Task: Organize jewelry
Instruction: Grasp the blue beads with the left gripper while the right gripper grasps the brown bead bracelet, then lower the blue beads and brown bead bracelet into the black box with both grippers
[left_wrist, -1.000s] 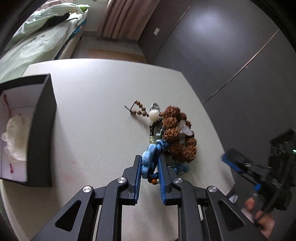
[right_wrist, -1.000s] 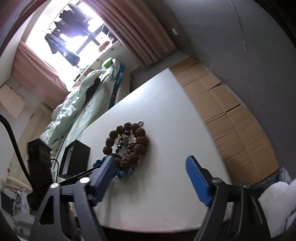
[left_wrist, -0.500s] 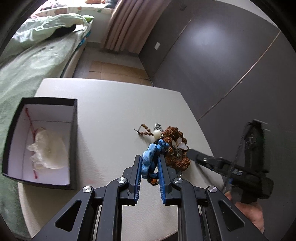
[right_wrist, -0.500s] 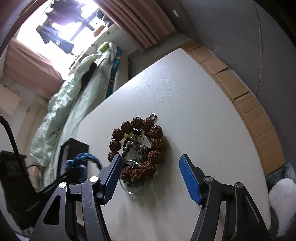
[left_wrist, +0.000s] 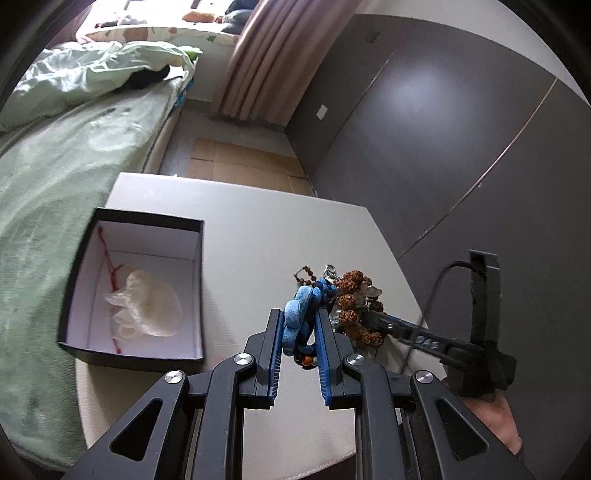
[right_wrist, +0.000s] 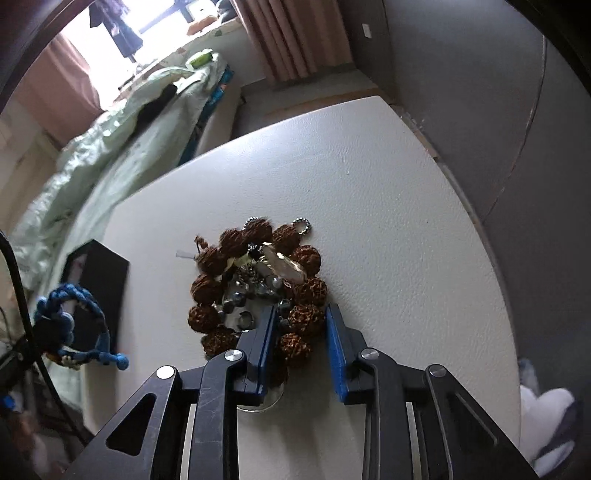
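My left gripper (left_wrist: 298, 325) is shut on a blue braided bracelet (left_wrist: 301, 314) and holds it above the white table (left_wrist: 258, 236); the bracelet also shows in the right wrist view (right_wrist: 70, 325). A ring of large brown seed beads (right_wrist: 258, 288) with crystal and metal pieces inside lies on the table. My right gripper (right_wrist: 300, 325) is low over that ring, its jaws closed in around the near brown beads (right_wrist: 304, 319). The brown beads also show in the left wrist view (left_wrist: 351, 299). An open black box (left_wrist: 133, 295) with a white lining holds a clear bag and a red cord.
A bed with green bedding (left_wrist: 55, 155) runs along the table's left side. A dark grey wall (left_wrist: 443, 129) stands on the right. The table edge (right_wrist: 491, 258) curves close to that wall. Cardboard floor sheets (left_wrist: 240, 166) lie beyond the table.
My left gripper has lifted the blue bracelet up and off the pile, bringing the box into full view. My right gripper has come down onto the brown bead ring and narrowed its jaws around it.
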